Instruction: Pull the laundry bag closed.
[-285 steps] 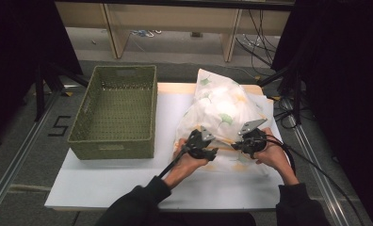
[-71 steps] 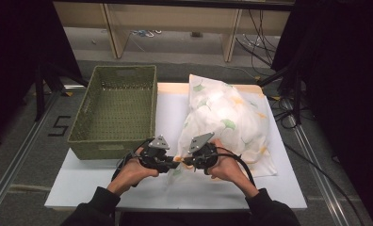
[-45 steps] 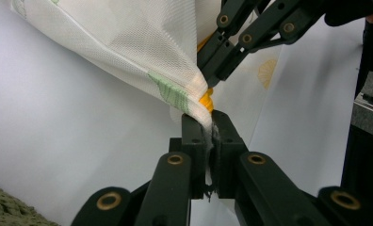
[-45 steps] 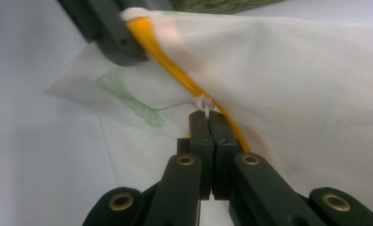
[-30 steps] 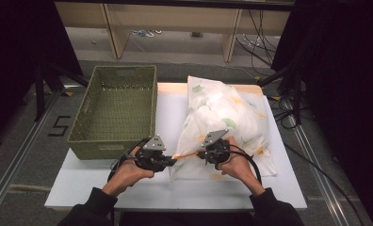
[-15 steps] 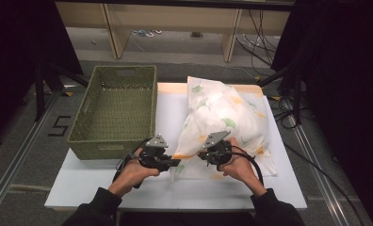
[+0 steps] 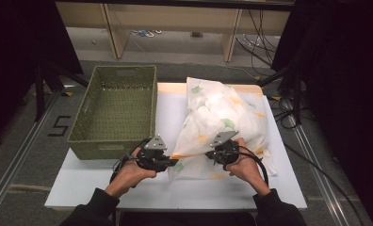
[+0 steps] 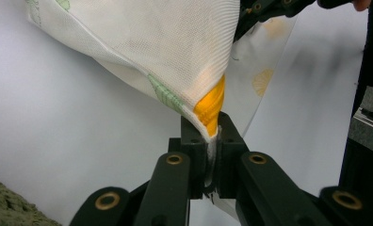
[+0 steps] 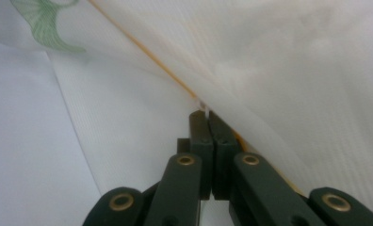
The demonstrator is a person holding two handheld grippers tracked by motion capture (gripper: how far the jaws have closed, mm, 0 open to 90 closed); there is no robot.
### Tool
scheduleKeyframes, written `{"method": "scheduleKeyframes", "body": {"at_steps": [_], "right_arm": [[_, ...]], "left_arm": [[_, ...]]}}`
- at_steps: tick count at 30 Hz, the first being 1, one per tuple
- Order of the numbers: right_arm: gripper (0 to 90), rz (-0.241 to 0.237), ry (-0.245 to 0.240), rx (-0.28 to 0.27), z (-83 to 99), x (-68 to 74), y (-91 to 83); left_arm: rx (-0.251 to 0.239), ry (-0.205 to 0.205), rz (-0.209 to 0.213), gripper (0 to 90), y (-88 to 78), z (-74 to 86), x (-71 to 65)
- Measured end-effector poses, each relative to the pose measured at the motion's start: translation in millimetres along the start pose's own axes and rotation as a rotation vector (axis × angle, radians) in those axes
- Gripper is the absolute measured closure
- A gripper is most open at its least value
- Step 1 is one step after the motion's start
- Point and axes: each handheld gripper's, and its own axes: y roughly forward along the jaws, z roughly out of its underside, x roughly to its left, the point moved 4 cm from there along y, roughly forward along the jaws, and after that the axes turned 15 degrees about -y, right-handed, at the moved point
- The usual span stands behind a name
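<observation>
White leaf-printed pillowcase [image 7: 222, 127] lies on the table [image 7: 90, 183]; left gripper [image 7: 168, 162] and right gripper [image 7: 214, 155] both clamp its near edge.

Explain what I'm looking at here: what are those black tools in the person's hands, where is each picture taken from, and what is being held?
No robot arm here: a person holds a hand-held gripper in each hand. The high view looks down on the white table from above; the person's forearms enter at the bottom. The other two pictures come from cameras riding on the grippers, looking along their black fingers. On the table stand a green woven basket and, to its right, a pillow in a white leaf-print pillowcase. The left gripper is shut on the case's near edge, at an orange patch. The right gripper is shut on the same edge, farther right.
</observation>
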Motion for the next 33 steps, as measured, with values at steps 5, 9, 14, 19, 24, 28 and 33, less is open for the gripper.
{"method": "scheduleKeyframes", "body": {"at_steps": [5,9,14,19,24,28,33], "right_arm": [[90.0,0.038,0.046,0.02,15.6,-6.1,-6.6],[90.0,0.05,0.067,0.036,27.1,-10.7,-9.4],[90.0,0.06,0.105,0.047,40.6,-15.8,-14.8],[90.0,0.075,0.123,0.054,49.3,-17.9,-20.1],[90.0,0.082,0.164,0.058,62.6,-20.8,-23.9],[90.0,0.094,0.179,0.073,72.1,-22.0,-27.7],[90.0,0.099,0.187,0.079,80.6,-22.8,-31.1]], "left_arm": [[-0.008,-0.01,-0.005,84.6,-1.3,0.7,1.0],[-0.005,-0.012,-0.016,84.7,-3.2,1.4,2.1],[-0.005,-0.008,-0.019,84.6,-3.6,1.6,2.4],[-0.006,0.008,-0.024,84.6,-4.5,1.5,3.5],[-0.006,0.006,-0.017,84.6,-4.7,2.1,3.7],[-0.006,0.014,-0.031,84.6,-6.2,2.2,5.0],[-0.006,0.02,-0.039,84.6,-6.8,2.4,4.2]]}}
